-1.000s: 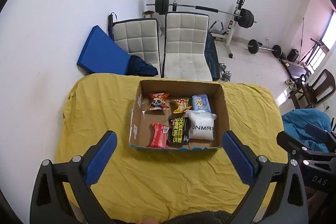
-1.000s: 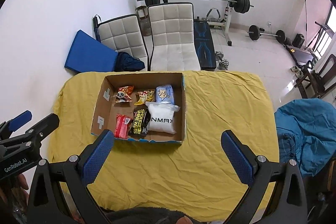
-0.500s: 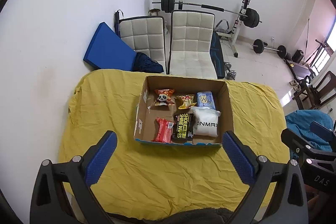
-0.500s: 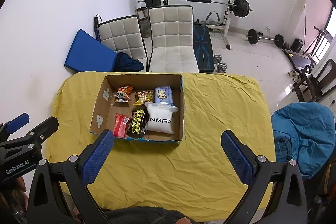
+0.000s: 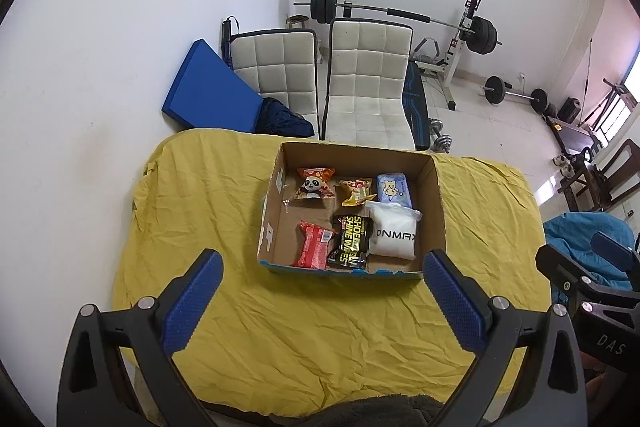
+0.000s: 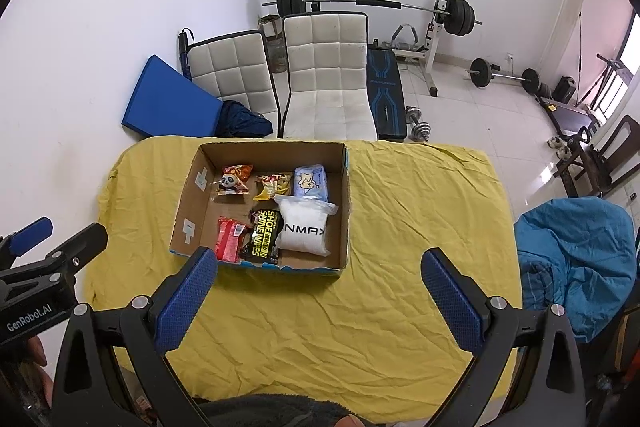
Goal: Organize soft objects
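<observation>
On the yellow-clothed worktop, six soft packets sit packed in the brown cardboard box, so I judge sorting finished, my left claw and right claw released, empty.

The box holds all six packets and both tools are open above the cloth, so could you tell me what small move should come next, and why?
Probably lower the right tool toward the white bag in the box. Both tools hang open and empty, short of the box, and that bag lies nearest the right side. The left tool could wait.

Six soft packets in cardboard box
</observation>
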Demonstrator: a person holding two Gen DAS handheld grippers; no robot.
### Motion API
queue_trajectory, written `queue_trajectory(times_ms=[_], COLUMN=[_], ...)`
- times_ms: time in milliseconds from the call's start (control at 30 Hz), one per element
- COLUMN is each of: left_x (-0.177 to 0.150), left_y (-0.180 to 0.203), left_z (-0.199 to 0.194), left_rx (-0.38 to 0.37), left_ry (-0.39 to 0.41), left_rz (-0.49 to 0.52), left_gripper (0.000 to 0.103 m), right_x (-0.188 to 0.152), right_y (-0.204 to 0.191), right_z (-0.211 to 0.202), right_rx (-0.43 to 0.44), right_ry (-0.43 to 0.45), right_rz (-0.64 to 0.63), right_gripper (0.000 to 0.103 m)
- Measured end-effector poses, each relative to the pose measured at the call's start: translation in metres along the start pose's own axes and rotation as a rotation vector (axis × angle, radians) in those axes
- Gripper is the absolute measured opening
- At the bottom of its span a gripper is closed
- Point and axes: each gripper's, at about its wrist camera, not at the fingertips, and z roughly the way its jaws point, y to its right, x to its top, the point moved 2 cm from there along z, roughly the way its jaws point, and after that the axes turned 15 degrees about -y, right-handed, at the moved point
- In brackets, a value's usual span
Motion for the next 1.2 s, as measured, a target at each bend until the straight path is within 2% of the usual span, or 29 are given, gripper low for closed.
queue_trajectory(times_ms=[1200], left_x=[-0.008], left_y=[0.004], left_z=[0.011], left_rx=[-0.007], left_ry=[-0.041], left_rz=[-0.004], left_gripper=[0.103], right_x=[-0.004], right_y=[0.002], right_z=[0.004], right_rx=[-0.010], right_ry=[-0.003], right_rz=[0.024], right_gripper=[0.103])
